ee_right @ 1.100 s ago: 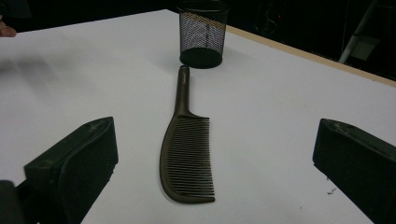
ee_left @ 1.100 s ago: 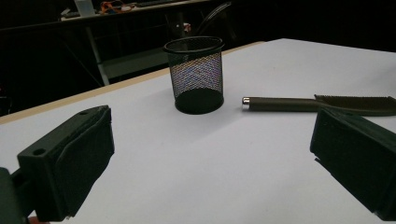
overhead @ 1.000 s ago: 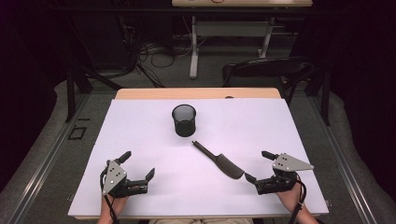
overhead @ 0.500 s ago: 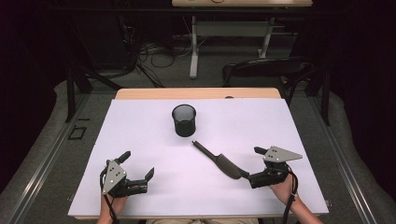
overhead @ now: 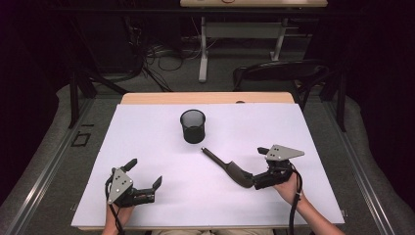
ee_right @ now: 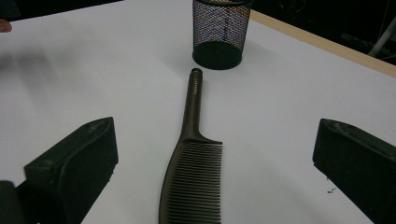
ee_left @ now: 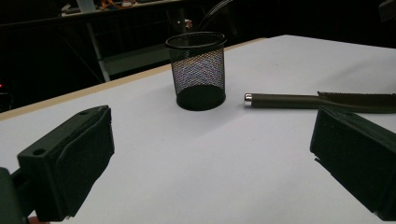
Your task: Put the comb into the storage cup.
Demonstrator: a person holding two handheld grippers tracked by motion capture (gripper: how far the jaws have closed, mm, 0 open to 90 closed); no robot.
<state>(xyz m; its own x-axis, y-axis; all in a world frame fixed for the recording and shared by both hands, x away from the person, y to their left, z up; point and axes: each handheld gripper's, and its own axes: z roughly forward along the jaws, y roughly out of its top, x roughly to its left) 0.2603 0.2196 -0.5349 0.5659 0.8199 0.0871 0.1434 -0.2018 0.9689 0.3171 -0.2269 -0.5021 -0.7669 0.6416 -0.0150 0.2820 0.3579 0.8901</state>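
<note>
The right gripper [overhead: 258, 168] has its jaws spread wide on either side of the comb's [overhead: 230, 168] toothed end, not gripping it. The comb lies flat on the white table [overhead: 147, 132], handle tip pointing at the mesh cup [overhead: 193, 126], which stands upright and looks empty. The left gripper [overhead: 144, 174] rests near the table's front edge, jaws apart.
</note>
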